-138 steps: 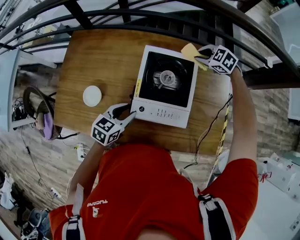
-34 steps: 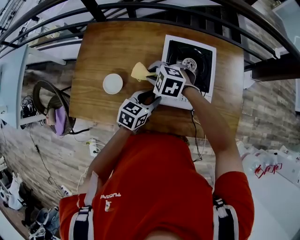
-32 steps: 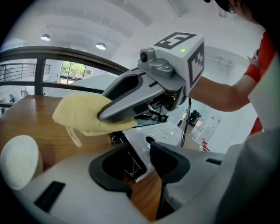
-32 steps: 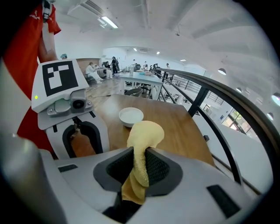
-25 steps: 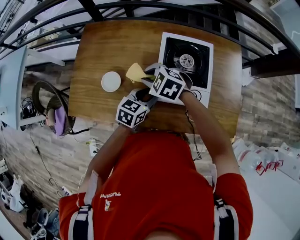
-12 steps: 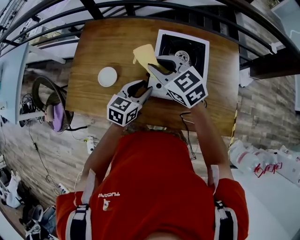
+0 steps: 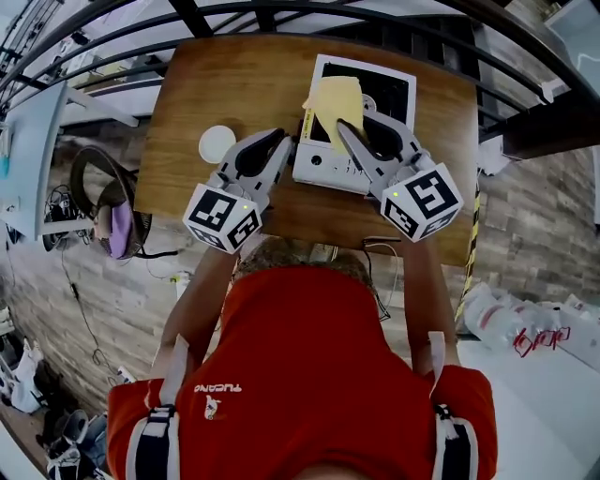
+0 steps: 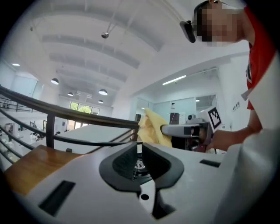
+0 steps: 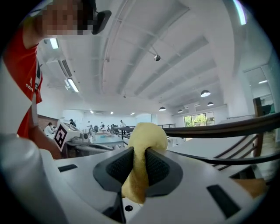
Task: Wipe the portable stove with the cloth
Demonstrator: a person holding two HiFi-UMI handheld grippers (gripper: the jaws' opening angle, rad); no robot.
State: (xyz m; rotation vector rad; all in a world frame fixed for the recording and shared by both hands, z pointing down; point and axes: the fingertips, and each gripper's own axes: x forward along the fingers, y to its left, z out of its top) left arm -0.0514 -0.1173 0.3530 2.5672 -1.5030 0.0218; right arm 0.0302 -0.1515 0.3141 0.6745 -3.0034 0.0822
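Note:
The portable stove (image 7: 330, 169), white with a black top, stands on the wooden table (image 7: 216, 84). My right gripper (image 7: 345, 128) is shut on the yellow cloth (image 7: 336, 101) and holds it in the air over the stove's left half. In the right gripper view the cloth (image 9: 146, 135) bulges out between the pads of the right gripper (image 9: 139, 164). My left gripper (image 7: 284, 141) hovers by the stove's left edge. Its jaws have just been closing and now stand a slit apart with nothing between them. The left gripper view shows those jaws (image 8: 138, 151), with the cloth (image 8: 153, 129) beyond them.
A white round disc (image 7: 217, 142) lies on the table left of the stove. Black railing bars (image 7: 281, 23) run behind the table's far edge. A cable (image 7: 375, 246) hangs below the near edge. A fan (image 7: 94, 216) stands on the floor at the left.
Both grippers have risen toward my head and spread apart. The cloth has travelled from beside the disc to above the stove. The left jaws have narrowed.

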